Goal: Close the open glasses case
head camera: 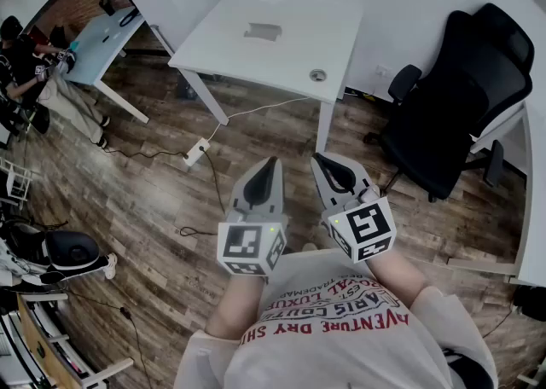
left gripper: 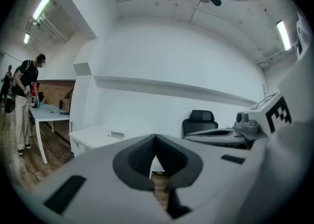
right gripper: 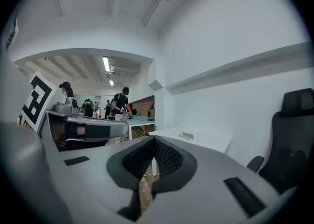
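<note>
Holding left tongs (head camera: 270, 165) and right tongs (head camera: 322, 160) pinched together, empty, above the floor (head camera: 153, 200): nothing to grip yet, likely glasses case (head camera: 263, 31) lying well apart on the white surface (head camera: 290, 59) ahead.

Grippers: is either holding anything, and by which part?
Nothing held. The left gripper and right gripper both have jaws shut together, nothing between them, short of the white desk.

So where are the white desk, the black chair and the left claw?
white desk (head camera: 281, 59): head view, bare part of its top.
black chair (head camera: 431, 136): head view, on its seat.
left claw (head camera: 271, 163): head view, at its closed fingertips.
</note>
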